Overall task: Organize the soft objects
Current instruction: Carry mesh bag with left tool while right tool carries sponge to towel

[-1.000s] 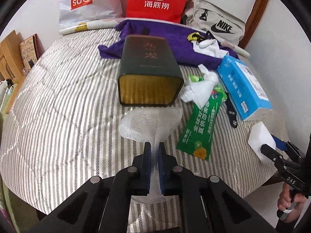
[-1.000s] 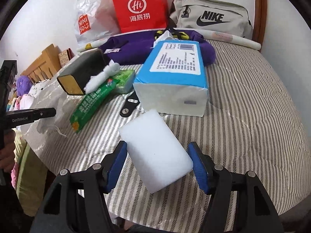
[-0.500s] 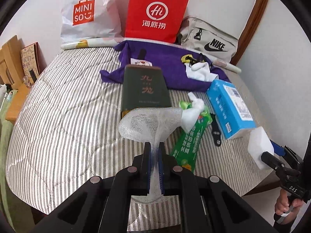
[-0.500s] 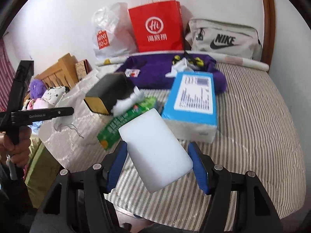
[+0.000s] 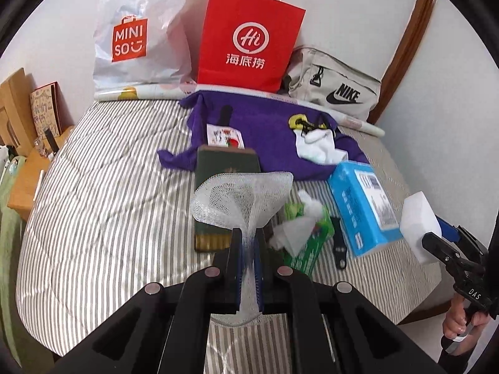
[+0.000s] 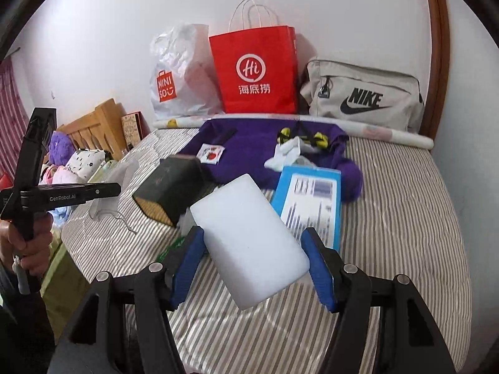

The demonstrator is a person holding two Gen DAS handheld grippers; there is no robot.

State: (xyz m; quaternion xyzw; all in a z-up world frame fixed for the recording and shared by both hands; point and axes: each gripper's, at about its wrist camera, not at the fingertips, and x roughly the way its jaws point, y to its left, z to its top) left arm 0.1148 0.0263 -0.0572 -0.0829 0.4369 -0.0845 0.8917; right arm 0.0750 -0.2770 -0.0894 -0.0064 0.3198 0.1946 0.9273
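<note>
My left gripper (image 5: 248,249) is shut on a white mesh foam net (image 5: 243,198) and holds it in the air above the striped bed (image 5: 103,218). My right gripper (image 6: 252,258) is shut on a white sponge block (image 6: 249,243), also lifted above the bed; the block shows at the right edge of the left wrist view (image 5: 419,221). On the bed lie a dark green box (image 5: 227,168), a purple cloth (image 5: 268,134), a white sock (image 5: 318,148), a blue tissue pack (image 5: 361,208) and a green packet with crumpled white tissue (image 5: 305,233).
A red paper bag (image 5: 249,37), a white Miniso bag (image 5: 137,37) and a grey Nike bag (image 5: 336,90) stand along the wall at the back. A wooden stand (image 5: 28,171) is left of the bed. A black strap piece (image 5: 340,246) lies by the tissue pack.
Both grippers have risen and pulled back from the bed with the mesh net and the sponge block still held. The bed's objects look farther away.
</note>
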